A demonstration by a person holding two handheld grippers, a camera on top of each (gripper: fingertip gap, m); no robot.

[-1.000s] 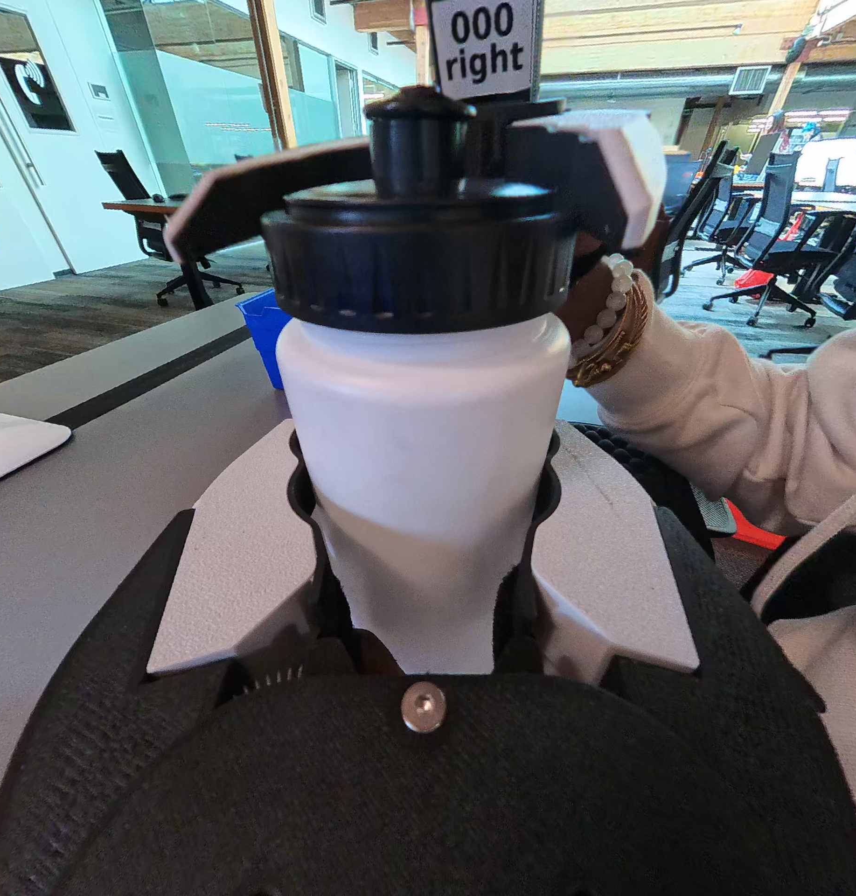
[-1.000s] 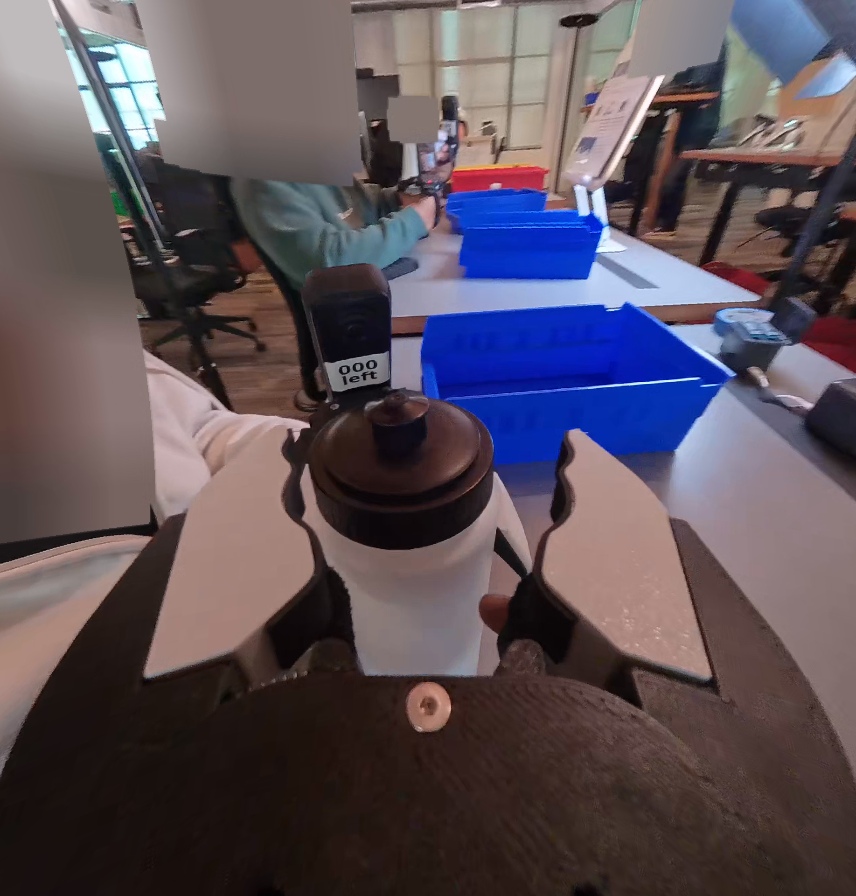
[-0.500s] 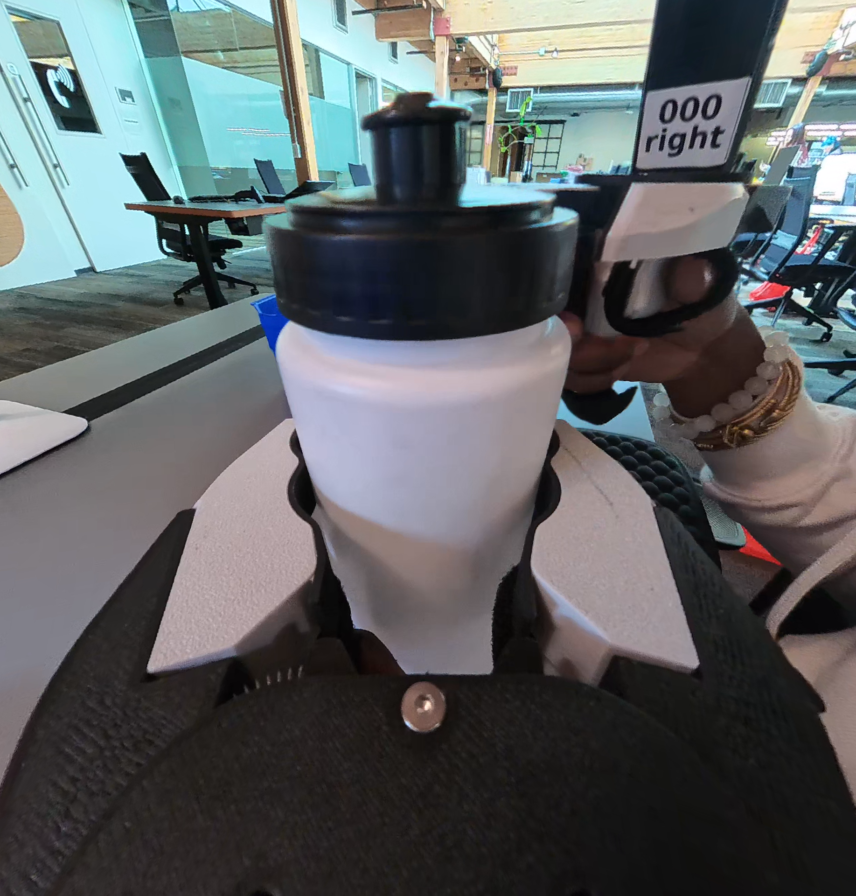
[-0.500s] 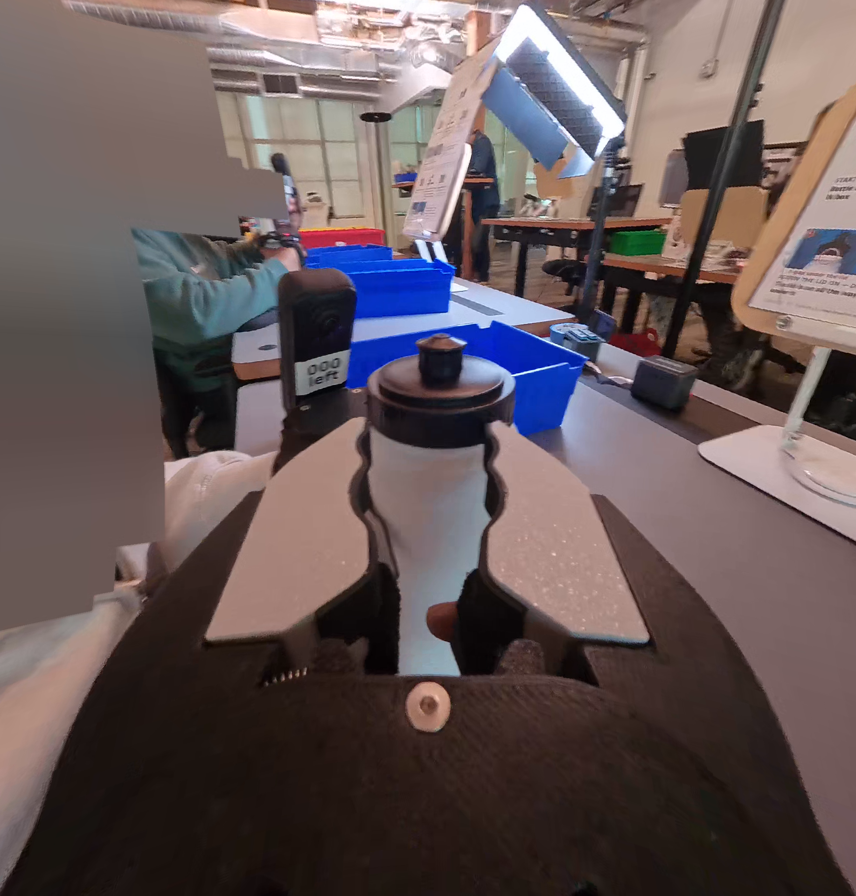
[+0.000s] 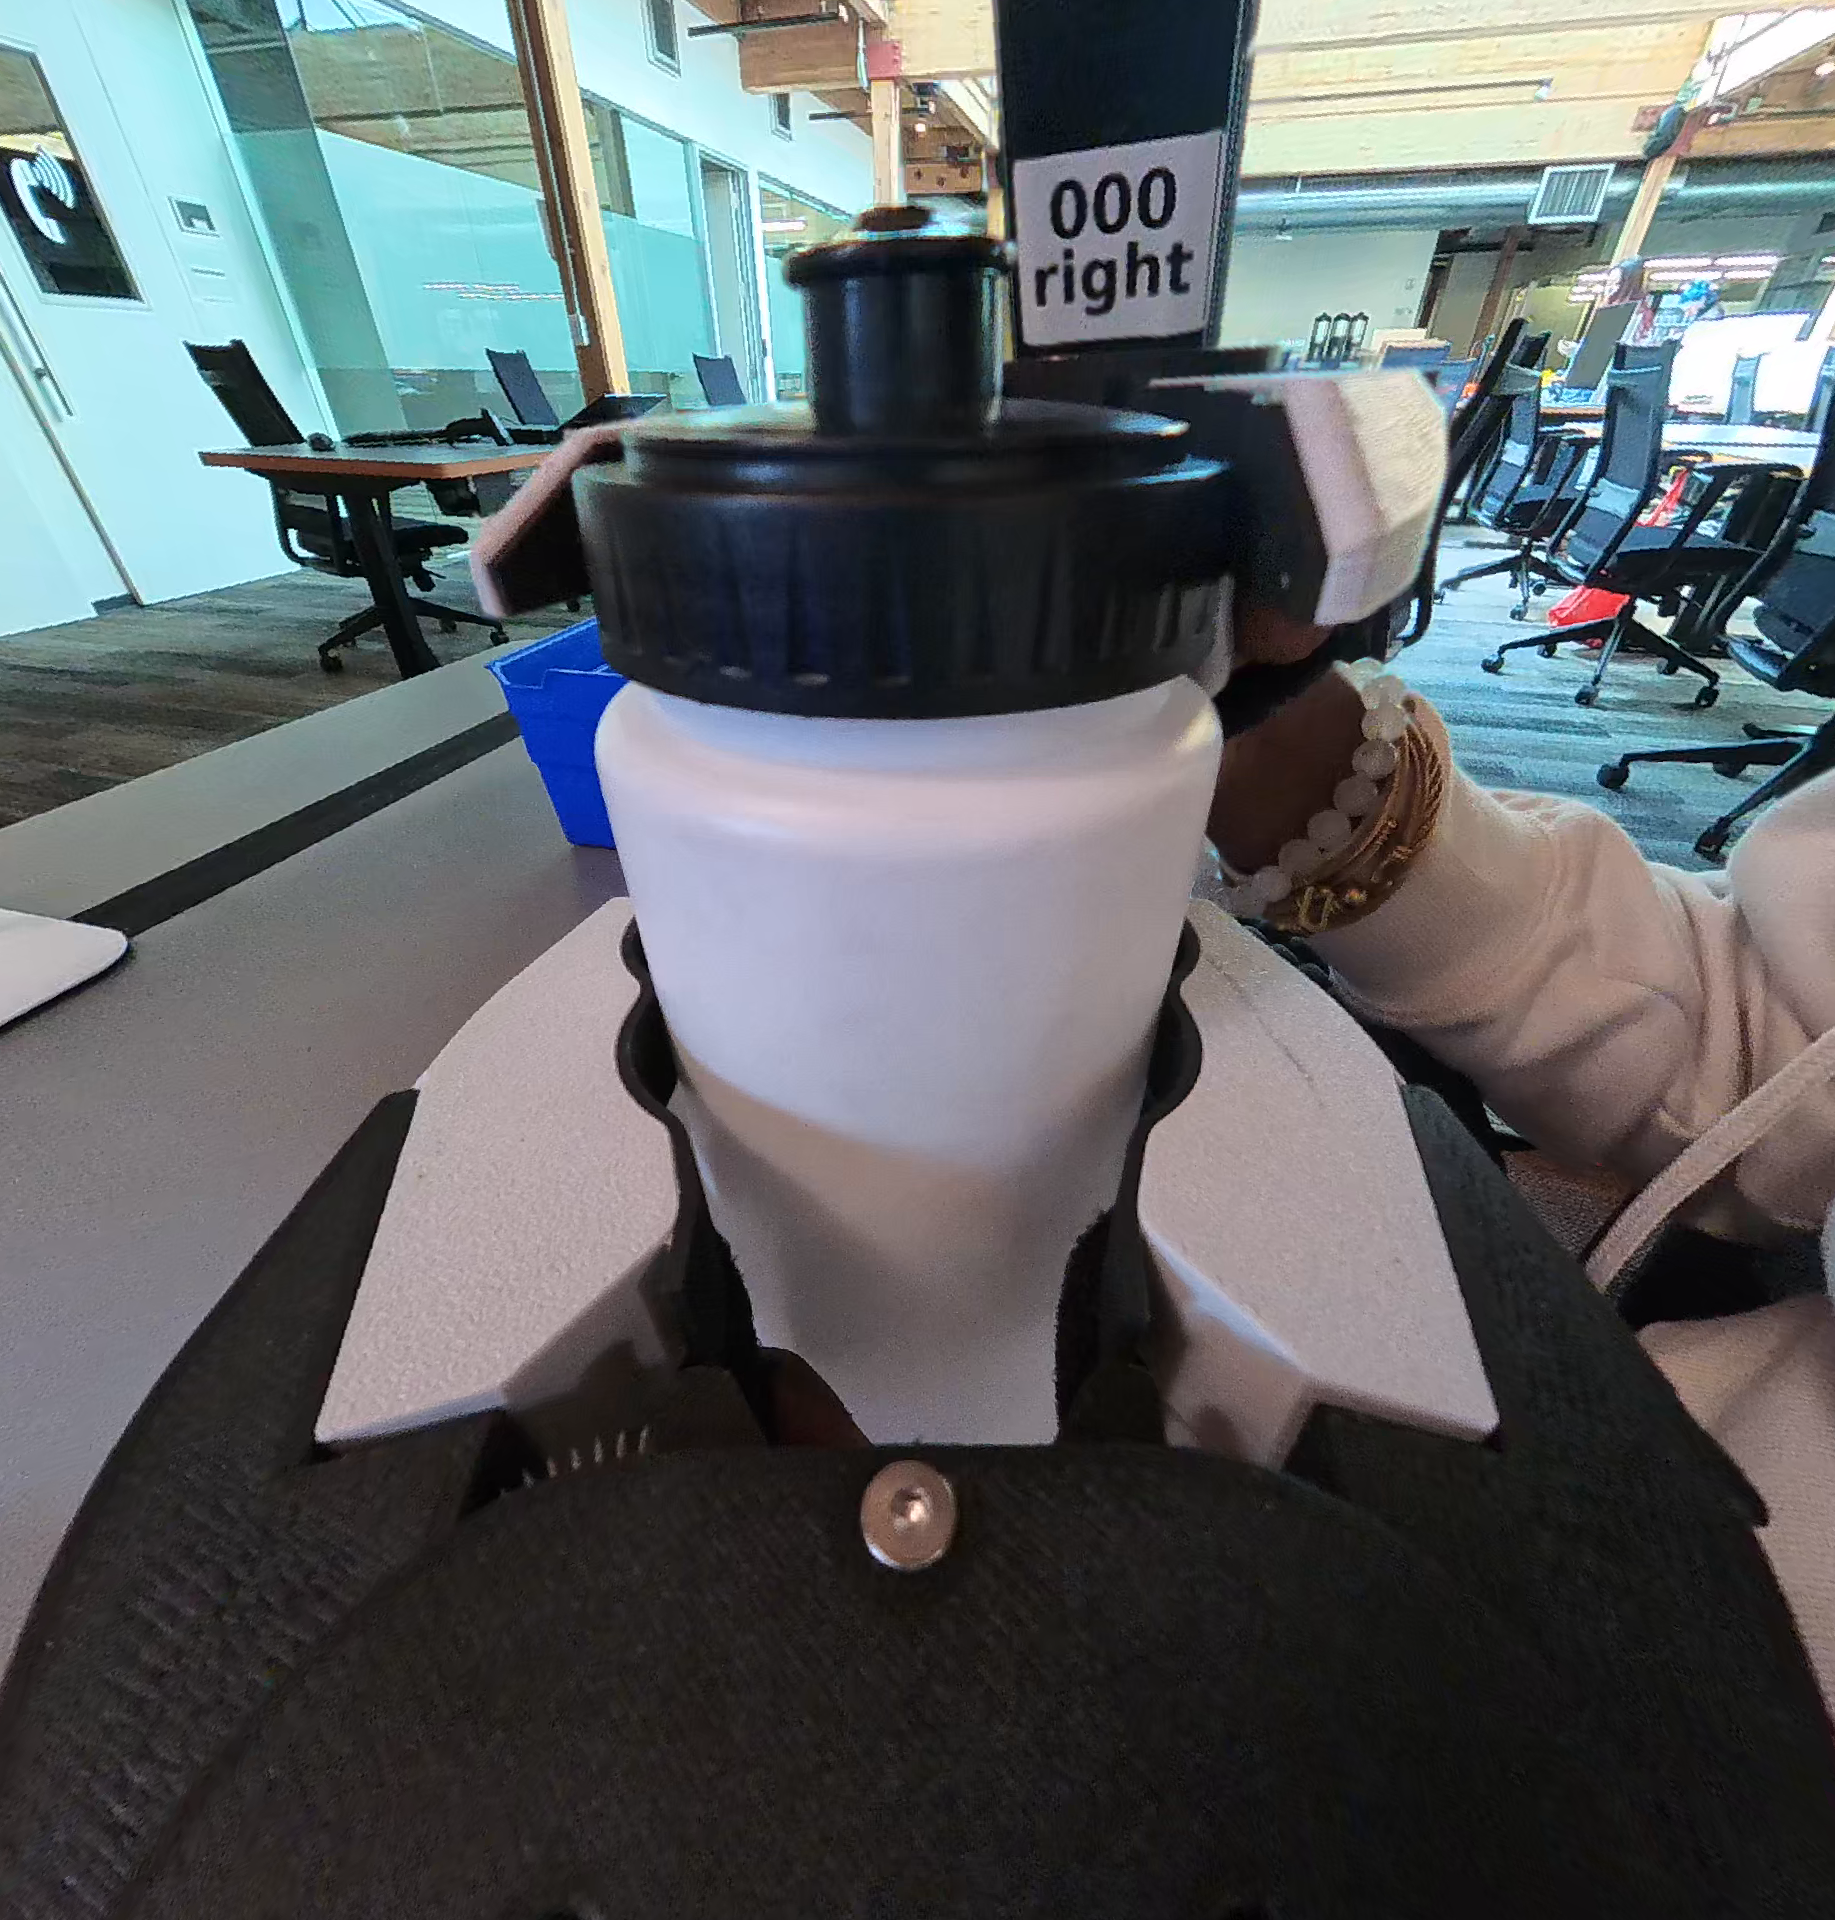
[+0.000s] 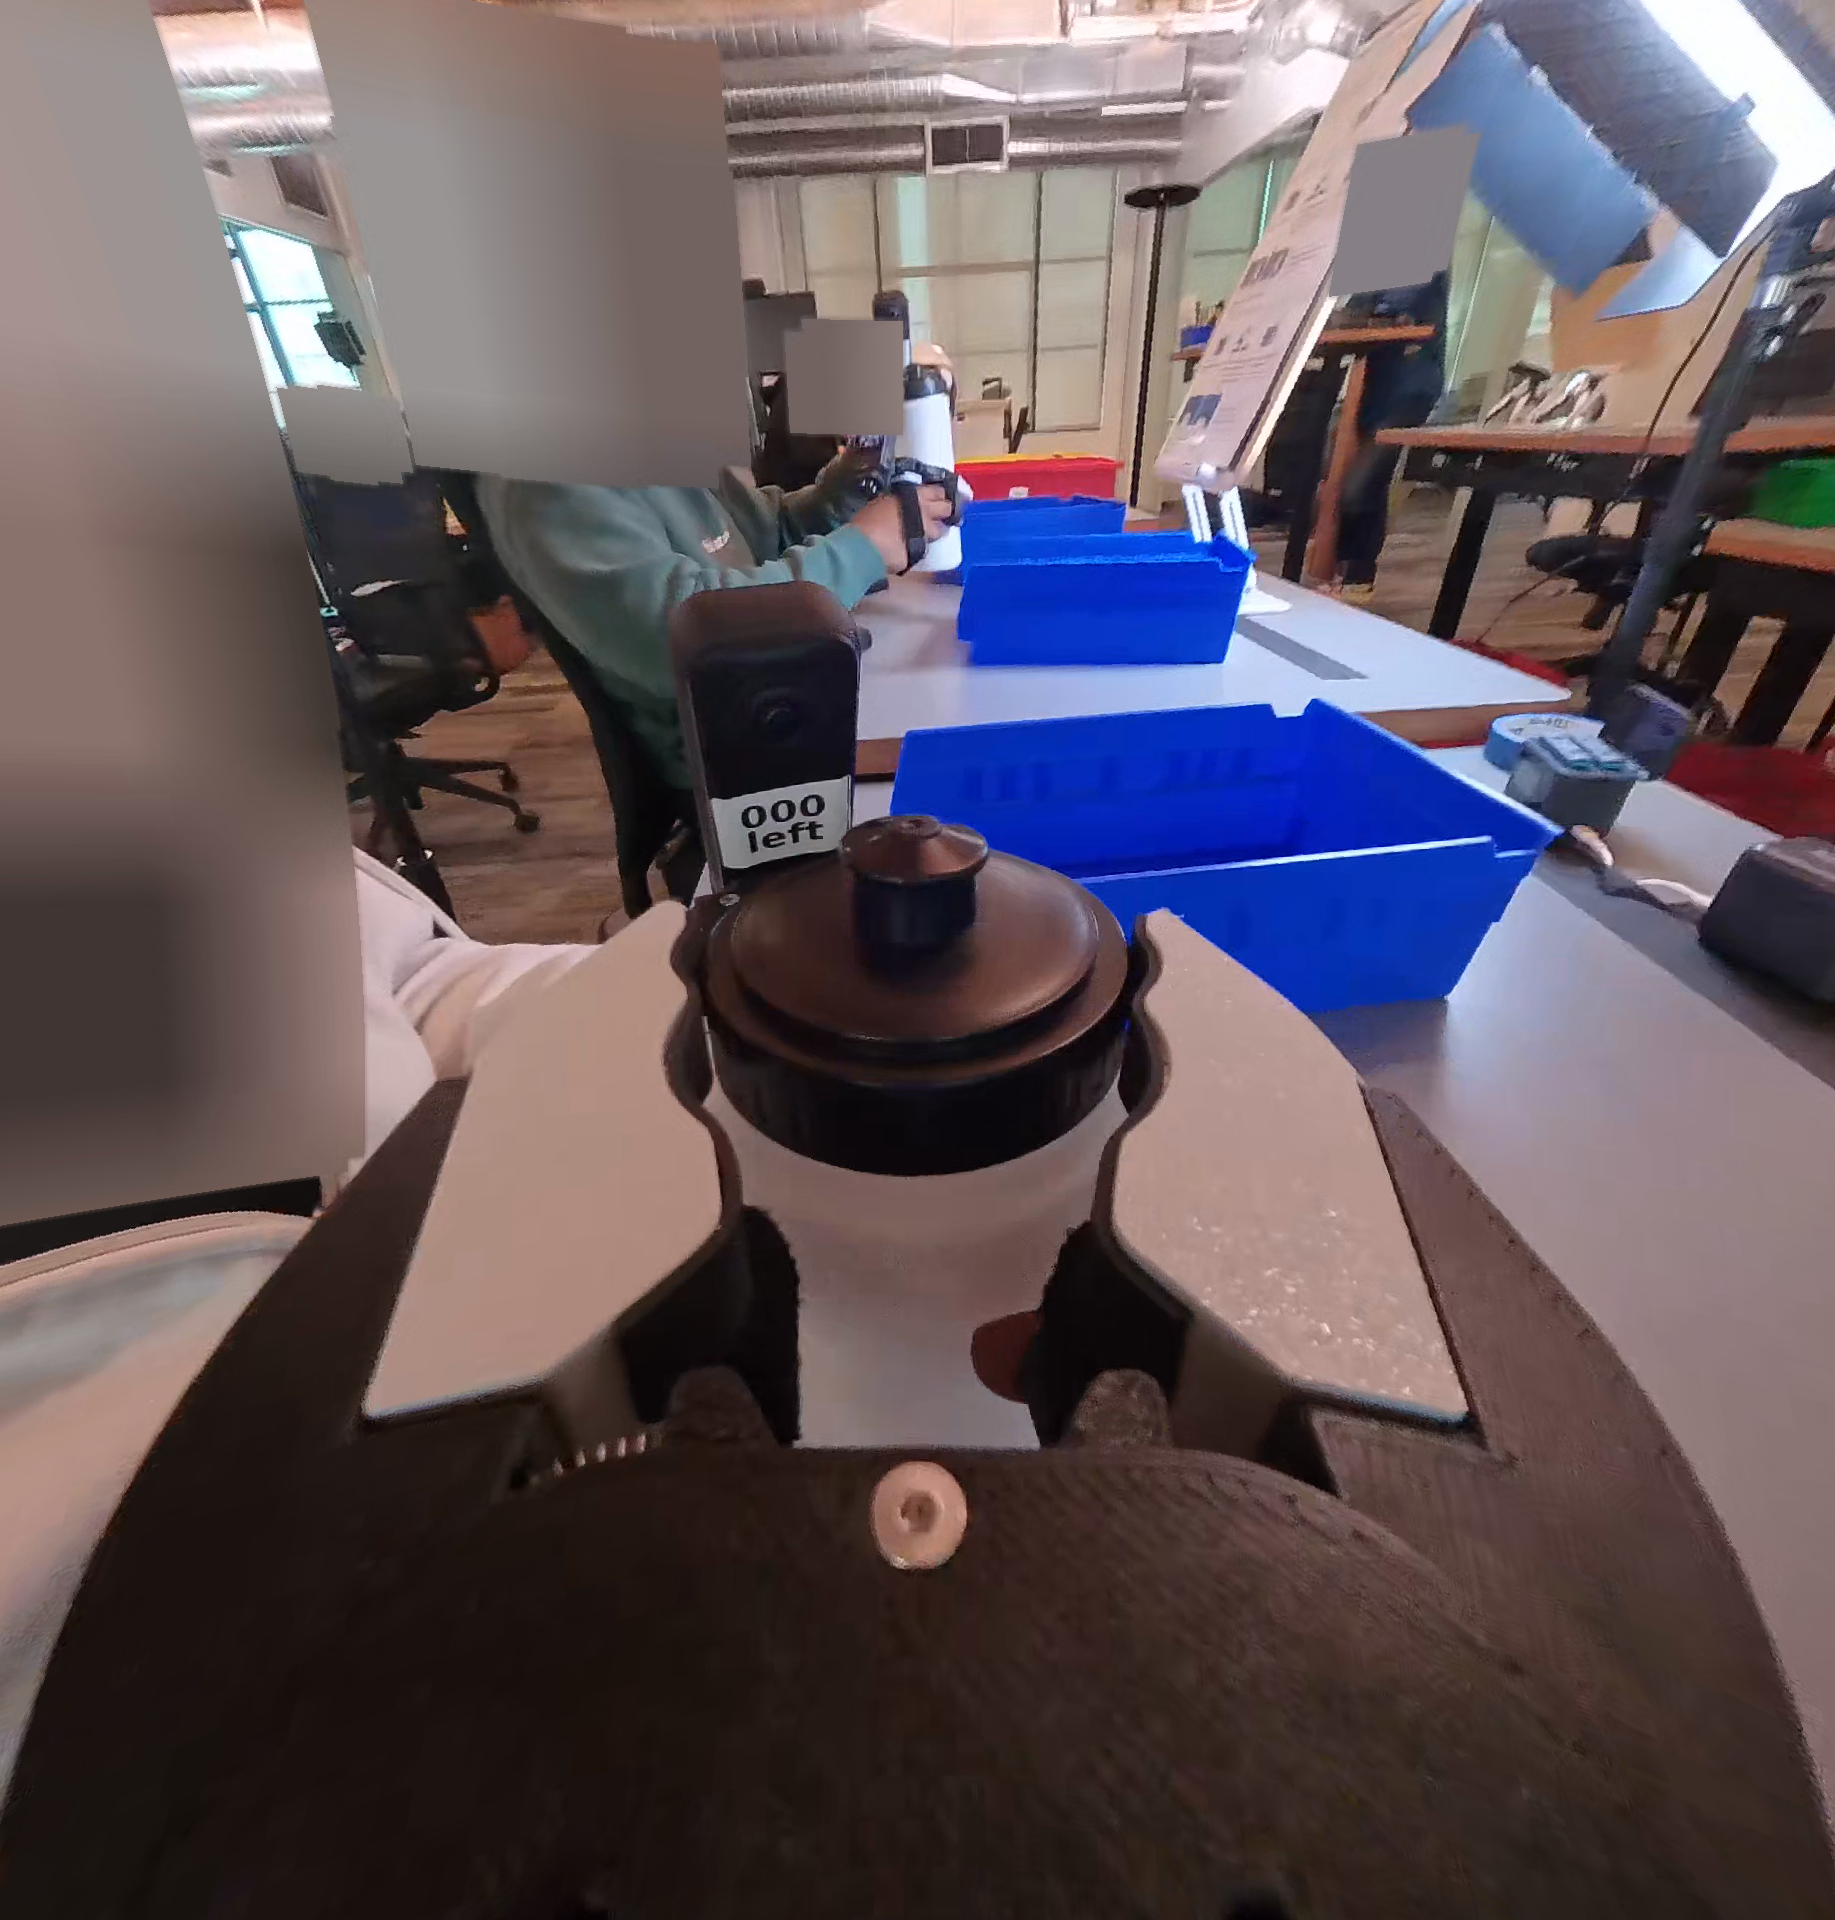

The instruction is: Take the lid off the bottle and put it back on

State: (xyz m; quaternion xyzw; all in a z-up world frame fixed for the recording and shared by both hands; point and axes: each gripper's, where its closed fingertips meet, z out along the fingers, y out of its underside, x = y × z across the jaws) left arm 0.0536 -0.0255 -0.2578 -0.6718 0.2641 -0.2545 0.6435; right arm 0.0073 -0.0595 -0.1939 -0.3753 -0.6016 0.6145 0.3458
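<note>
The left gripper (image 5: 908, 1039) clamps the white bottle (image 5: 908, 935) around its body, holding it upright over the grey table (image 5: 165, 1091). The right gripper (image 6: 918, 997) pinches the black lid (image 6: 908, 1029) from both sides, lid seated on the bottle. A blue bin (image 6: 1256, 852) sits at two o'clock from the lid.

blue bin (image 6: 1235, 842) behind bottle (image 6: 892, 1226), bare table (image 6: 1619, 1143) right
</note>
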